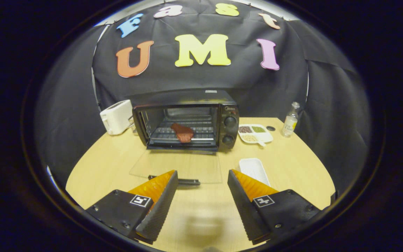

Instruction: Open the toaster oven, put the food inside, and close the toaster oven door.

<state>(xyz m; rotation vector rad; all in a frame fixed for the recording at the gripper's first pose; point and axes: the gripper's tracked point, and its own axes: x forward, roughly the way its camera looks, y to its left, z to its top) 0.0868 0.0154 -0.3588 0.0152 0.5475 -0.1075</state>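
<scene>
A black toaster oven (187,120) stands at the back of the wooden table, beyond my fingers. Its glass door (177,167) is folded down flat toward me, with the dark handle (184,181) just ahead of my fingertips. A reddish-brown piece of food (183,133) lies on the wire rack inside the oven. My gripper (203,180) is open, fingers wide apart, with nothing between them but bare table.
A white toaster (116,116) sits left of the oven. Right of the oven are a divided plate (255,133) with foods and a small clear bottle (290,120). An empty white tray (254,170) lies just beyond my right finger.
</scene>
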